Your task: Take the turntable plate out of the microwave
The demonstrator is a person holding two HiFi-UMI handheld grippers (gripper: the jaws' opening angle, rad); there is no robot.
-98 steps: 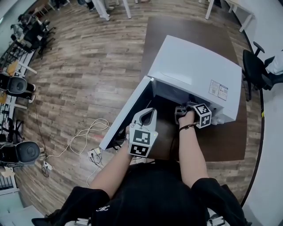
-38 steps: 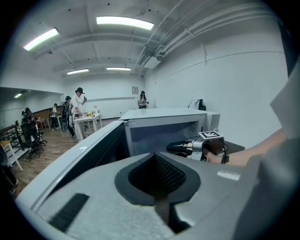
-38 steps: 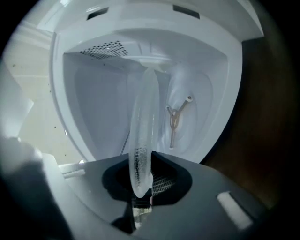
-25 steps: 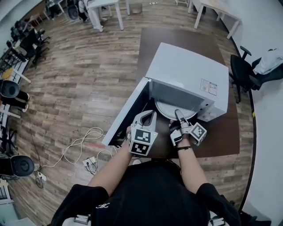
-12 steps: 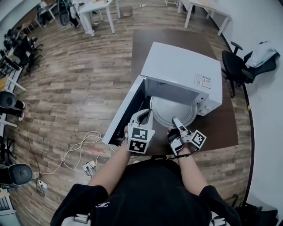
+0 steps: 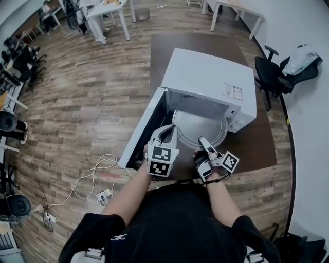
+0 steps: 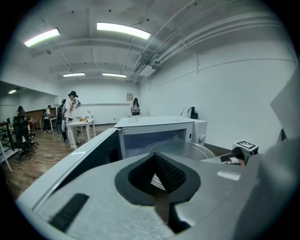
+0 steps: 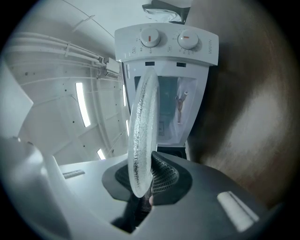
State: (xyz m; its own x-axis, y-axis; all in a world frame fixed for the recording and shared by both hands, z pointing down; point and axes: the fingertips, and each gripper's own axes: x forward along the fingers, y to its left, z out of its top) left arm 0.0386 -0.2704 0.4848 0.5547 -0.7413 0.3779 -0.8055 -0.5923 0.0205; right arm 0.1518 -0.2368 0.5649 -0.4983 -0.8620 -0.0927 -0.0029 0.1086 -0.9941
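The white microwave (image 6: 208,77) stands on a brown table (image 6: 257,149) with its door (image 6: 144,133) swung open to the left. The round glass turntable plate (image 6: 199,128) lies level, more than half out of the cavity. My right gripper (image 6: 204,145) is shut on the plate's near rim. In the right gripper view the plate (image 8: 143,117) shows edge-on between the pads of the right gripper (image 8: 147,176). My left gripper (image 6: 167,134) hangs shut beside the door, left of the plate, holding nothing. In the left gripper view the left gripper (image 7: 159,176) faces the plate (image 7: 187,150).
A black chair (image 6: 267,72) with a garment on it stands right of the table. Cables and a power strip (image 6: 100,192) lie on the wooden floor at the left. White tables (image 6: 103,10) stand at the back. People (image 7: 71,112) stand far off in the room.
My right gripper went from inside the cavity to drawing the plate out toward me. In the last half second it has hardly moved. The left gripper kept its place.
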